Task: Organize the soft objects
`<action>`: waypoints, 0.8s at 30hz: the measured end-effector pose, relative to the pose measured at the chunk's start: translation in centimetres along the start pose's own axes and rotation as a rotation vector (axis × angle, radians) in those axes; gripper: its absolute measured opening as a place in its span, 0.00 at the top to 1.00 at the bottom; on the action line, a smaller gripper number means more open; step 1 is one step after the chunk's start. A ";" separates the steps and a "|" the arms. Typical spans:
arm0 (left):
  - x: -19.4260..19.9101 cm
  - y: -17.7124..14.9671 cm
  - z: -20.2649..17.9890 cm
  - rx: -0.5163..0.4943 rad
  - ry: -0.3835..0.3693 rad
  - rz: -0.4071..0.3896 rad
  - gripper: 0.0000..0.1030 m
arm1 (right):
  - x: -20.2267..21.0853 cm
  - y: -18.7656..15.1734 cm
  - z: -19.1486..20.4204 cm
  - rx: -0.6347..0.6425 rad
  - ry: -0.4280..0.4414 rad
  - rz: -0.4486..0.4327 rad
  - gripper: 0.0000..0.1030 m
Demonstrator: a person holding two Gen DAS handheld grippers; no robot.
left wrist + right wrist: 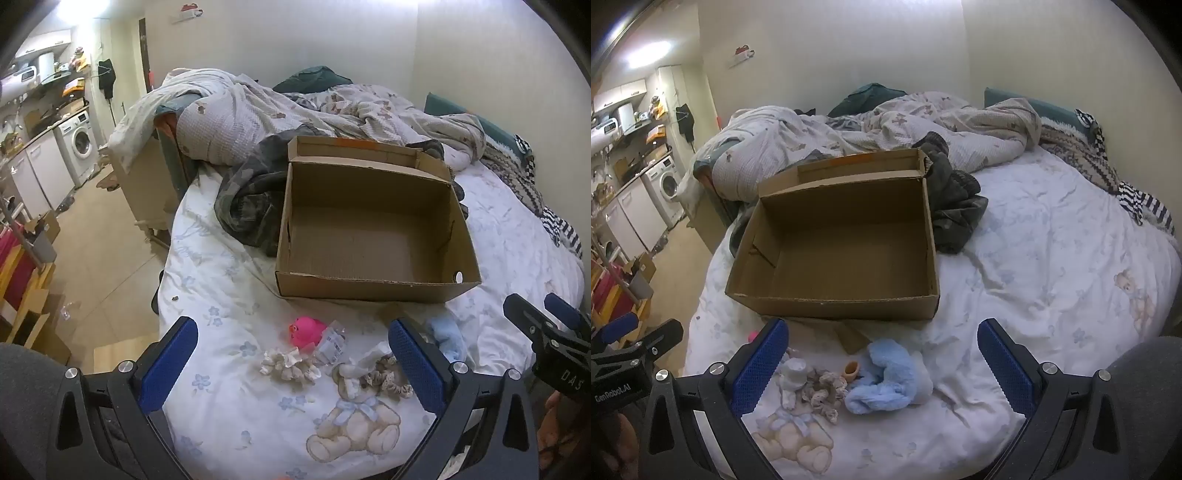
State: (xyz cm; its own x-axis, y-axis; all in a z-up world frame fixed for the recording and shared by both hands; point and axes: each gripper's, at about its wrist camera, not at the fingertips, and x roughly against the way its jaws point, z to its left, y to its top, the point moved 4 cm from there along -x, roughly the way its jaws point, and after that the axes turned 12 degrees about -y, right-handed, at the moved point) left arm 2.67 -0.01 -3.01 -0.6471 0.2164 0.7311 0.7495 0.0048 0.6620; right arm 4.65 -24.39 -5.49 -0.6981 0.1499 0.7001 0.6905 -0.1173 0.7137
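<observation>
Small heap of soft things at the near edge of the bed point(517, 236): fluffy pale-blue plush point(886, 380), curled and shaggy, beside a frilly beige scrunchie point(827, 391) and a white rolled sock point(792, 374); another ruffled cream scrunchie point(288, 363) further left, touching a crinkly clear wrapper point(332, 341); smooth, rounded pink rubber toy point(306, 330) just behind it. Beyond the heap, an open corrugated cardboard box point(373, 284), rectangular, plain brown, bare inside, lid flap standing at the back, with a small round hole in one wall. Crumpled dark camouflage garment point(251, 199) pressed against the box's far side. Under everything, a white quilted bedsheet printed with pale blue flowers and a teddy bear point(354, 428). Rumpled waffle-textured duvet point(258, 114) heaped at the far end, striped knit blanket point(532, 192) along the wall. Left gripper point(293, 356) spread fully wide over the scrunchies, blue textured fingers point(170, 354) clasping nothing. Right gripper point(879, 358) likewise fully wide above the plush, nothing between its fingers point(1006, 360). Washing machine point(79, 142) off in the kitchen corner.
</observation>
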 end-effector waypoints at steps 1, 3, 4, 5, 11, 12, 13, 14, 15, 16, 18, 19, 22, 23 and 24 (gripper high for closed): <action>0.0 0.0 0.0 -0.001 0.000 -0.001 0.00 | 0.0 0.0 0.0 0.000 0.001 0.001 0.00; -0.1 0.1 0.0 -0.006 0.001 -0.001 0.00 | 0.0 0.0 0.0 0.000 -0.001 0.000 0.00; -0.1 0.1 0.0 -0.008 0.002 -0.001 0.00 | 0.1 0.0 0.0 -0.001 0.000 0.000 0.00; -0.2 0.2 0.0 -0.010 0.003 0.000 0.00 | 0.1 0.0 0.0 -0.002 0.000 0.000 0.00; -0.1 0.1 0.0 -0.009 0.005 -0.012 0.00 | 0.1 -0.1 0.1 0.003 -0.003 -0.002 0.00; 0.0 0.1 0.0 -0.008 0.004 -0.014 0.00 | 0.2 -0.1 0.1 0.004 -0.004 -0.001 0.00; -0.1 0.1 0.0 -0.009 0.004 -0.014 0.00 | 0.2 -0.1 0.1 0.003 -0.003 0.000 0.00; 0.0 0.1 0.0 -0.009 0.005 -0.016 0.00 | 0.1 -0.1 0.1 0.003 -0.002 0.001 0.00; 0.0 0.1 0.0 -0.010 0.005 -0.016 0.00 | 0.1 -0.1 0.1 0.001 -0.001 0.001 0.00; -0.1 0.1 0.0 -0.011 0.005 -0.016 0.00 | 0.1 -0.2 0.2 -0.001 0.000 0.003 0.00; -0.1 0.2 0.1 -0.011 0.006 -0.015 0.00 | 0.0 -0.4 0.5 0.000 0.001 0.004 0.00; -0.1 0.3 0.0 -0.011 0.007 -0.015 0.00 | 0.3 -0.2 0.3 0.001 0.002 0.003 0.00; 0.2 0.6 0.0 -0.010 0.008 -0.019 0.00 | 0.1 -0.1 0.3 0.005 0.003 0.006 0.00; 0.2 0.7 0.0 -0.009 0.008 -0.018 0.00 | 0.2 0.0 0.1 0.005 0.004 0.006 0.00; 0.2 0.6 -0.1 -0.011 0.007 -0.018 0.00 | 0.1 -0.1 0.4 0.003 0.000 0.004 0.00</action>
State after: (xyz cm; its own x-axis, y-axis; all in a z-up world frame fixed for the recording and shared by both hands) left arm 3.00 -0.02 -2.45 -0.6616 0.2095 0.7200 0.7360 -0.0024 0.6770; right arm 4.53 -23.98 -5.50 -0.6954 0.1498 0.7029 0.6939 -0.1145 0.7109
